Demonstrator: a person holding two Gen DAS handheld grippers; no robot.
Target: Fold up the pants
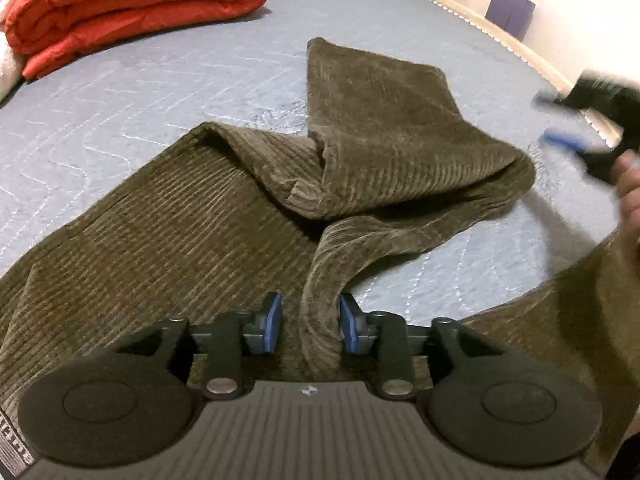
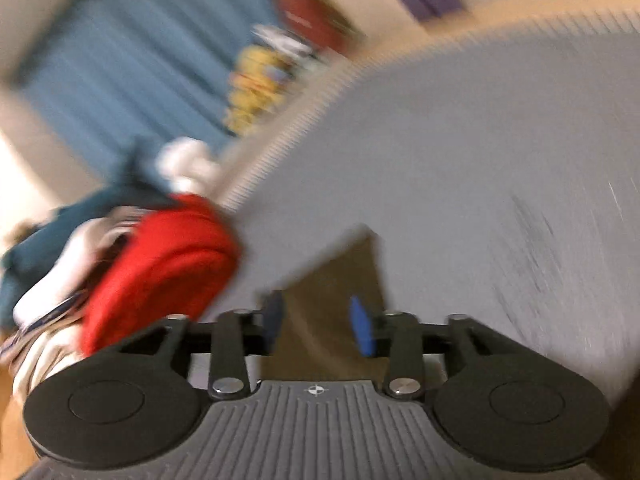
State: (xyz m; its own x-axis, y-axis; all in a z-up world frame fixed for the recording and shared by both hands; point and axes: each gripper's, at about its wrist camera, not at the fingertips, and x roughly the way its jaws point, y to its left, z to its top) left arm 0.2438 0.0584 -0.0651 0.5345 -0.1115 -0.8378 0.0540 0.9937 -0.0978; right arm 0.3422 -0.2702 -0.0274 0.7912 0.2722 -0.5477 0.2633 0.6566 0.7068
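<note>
The right wrist view is smeared by motion throughout: the blue curtain [image 2: 132, 64] at 10 o'clock, a yellow heap [image 2: 256, 88] and the red bundle [image 2: 160, 268] at 8 o'clock are only colours. The brown cloth [image 2: 340, 280] between that gripper's pads is too blurred to tell whether it is touched. In the left wrist view the right gripper [image 1: 576, 128] at 3 o'clock is blurred and cut by the edge. The pants [image 1: 192, 220] run off at 8 and 4 o'clock, and the red quilt [image 1: 132, 12] is cropped at 11.
</note>
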